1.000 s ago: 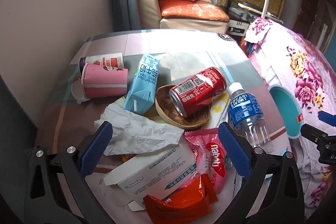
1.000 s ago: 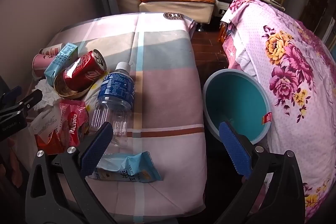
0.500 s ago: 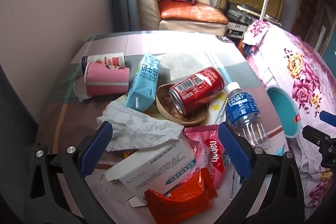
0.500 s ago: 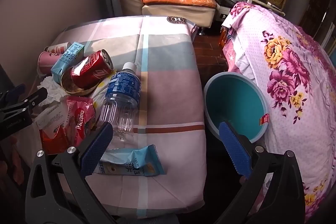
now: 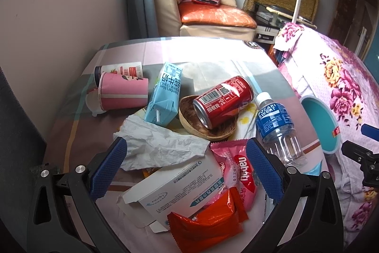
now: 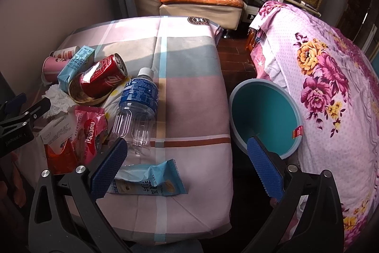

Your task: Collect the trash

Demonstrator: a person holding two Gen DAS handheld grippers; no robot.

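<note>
Left wrist view: the left hand-held gripper (image 5: 186,164) hangs with jaws apart and empty above the trash pile; crumpled paper (image 5: 158,148) at 11 o'clock, white carton (image 5: 175,186) directly below.

Right wrist view: the right hand-held gripper (image 6: 187,166) is likewise spread and empty. Blue wrapper (image 6: 149,180) lies on the tabletop (image 6: 189,91) at its left finger; the teal bin (image 6: 265,115) stands at 1 o'clock.

Step in hand: approach, nothing collected. Next: lower, clamp one item, carry to bin.

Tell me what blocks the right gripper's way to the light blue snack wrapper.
Nothing visible does. The open right gripper hovers over the light blue snack wrapper, which lies alone near the table's front edge; the clear plastic bottle lies behind it.
</note>
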